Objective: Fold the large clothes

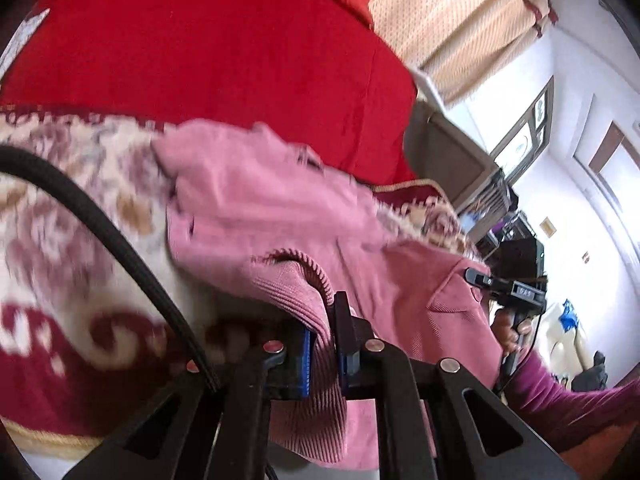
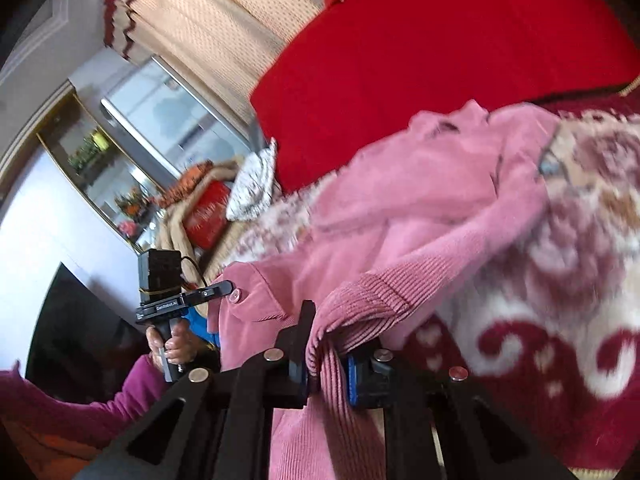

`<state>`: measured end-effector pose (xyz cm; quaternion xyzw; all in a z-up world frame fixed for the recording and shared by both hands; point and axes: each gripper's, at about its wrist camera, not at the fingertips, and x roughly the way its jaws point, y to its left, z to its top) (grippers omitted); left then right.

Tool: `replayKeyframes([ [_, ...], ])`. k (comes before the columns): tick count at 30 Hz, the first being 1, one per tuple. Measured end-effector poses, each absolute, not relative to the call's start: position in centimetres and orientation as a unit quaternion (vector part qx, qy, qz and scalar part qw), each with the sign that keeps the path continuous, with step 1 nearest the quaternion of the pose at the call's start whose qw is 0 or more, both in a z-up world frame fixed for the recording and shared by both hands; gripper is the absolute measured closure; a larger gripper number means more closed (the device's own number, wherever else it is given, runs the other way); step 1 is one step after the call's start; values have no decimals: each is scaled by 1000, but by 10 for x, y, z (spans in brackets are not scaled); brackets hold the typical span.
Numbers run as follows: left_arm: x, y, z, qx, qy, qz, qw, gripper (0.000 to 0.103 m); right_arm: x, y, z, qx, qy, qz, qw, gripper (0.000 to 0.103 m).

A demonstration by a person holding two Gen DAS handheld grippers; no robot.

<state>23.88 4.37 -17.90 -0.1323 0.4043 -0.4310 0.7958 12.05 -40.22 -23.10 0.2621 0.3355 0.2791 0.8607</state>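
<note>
A pink corduroy jacket (image 1: 272,208) lies partly lifted over a patterned red and cream blanket (image 1: 60,240). My left gripper (image 1: 323,344) is shut on the jacket's ribbed hem (image 1: 296,296). My right gripper (image 2: 326,364) is shut on the other ribbed hem corner (image 2: 372,296); the jacket (image 2: 420,196) stretches away from it toward its collar. Each gripper shows in the other's view: the right one (image 1: 480,280) at the jacket's front edge, the left one (image 2: 224,290) beside a pink button.
A bright red bedspread (image 1: 224,64) covers the bed behind the blanket (image 2: 560,280). Beige curtains (image 1: 452,16) hang beyond. A dark chest (image 1: 452,160) stands off the bed's end. A red box (image 2: 208,212) and bundled cloth sit by a glass cabinet (image 2: 104,168).
</note>
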Motion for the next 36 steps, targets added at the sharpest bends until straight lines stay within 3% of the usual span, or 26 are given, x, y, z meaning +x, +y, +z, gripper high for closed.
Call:
replayKeyframes([
  [7, 334, 38, -123, -145, 396, -402, 813, 93, 174, -438, -189, 329, 273, 269, 863, 90],
  [10, 391, 29, -123, -171, 411, -373, 814, 92, 217, -466, -179, 370, 242, 231, 867, 90],
  [16, 499, -12, -190, -192, 477, -295, 805, 84, 306, -527, -230, 486, 242, 146, 827, 90],
  [21, 527, -5, -249, -259, 506, -270, 777, 81, 362, -550, -308, 568, 314, 105, 754, 85],
  [25, 517, 19, -274, -345, 491, -270, 753, 72, 376, -557, -325, 609, 321, 140, 712, 69],
  [26, 517, 21, -274, -352, 494, -262, 751, 72, 376, -556, -326, 611, 321, 149, 708, 52],
  [27, 516, 22, -269, -354, 499, -248, 751, 64, 374, -554, -325, 610, 319, 156, 709, 31],
  [28, 510, 25, -258, -350, 487, -240, 763, 57, 371, -552, -320, 607, 315, 161, 712, 23],
  [29, 503, 27, -247, -339, 470, -236, 780, 42, 365, -550, -309, 597, 303, 158, 726, 18],
  [30, 492, 29, -232, -318, 448, -221, 806, 34, 363, -549, -302, 588, 296, 156, 736, 18],
  [36, 445, 43, -199, -324, 409, -233, 820, 32, 339, -523, -252, 520, 292, 209, 775, 19],
])
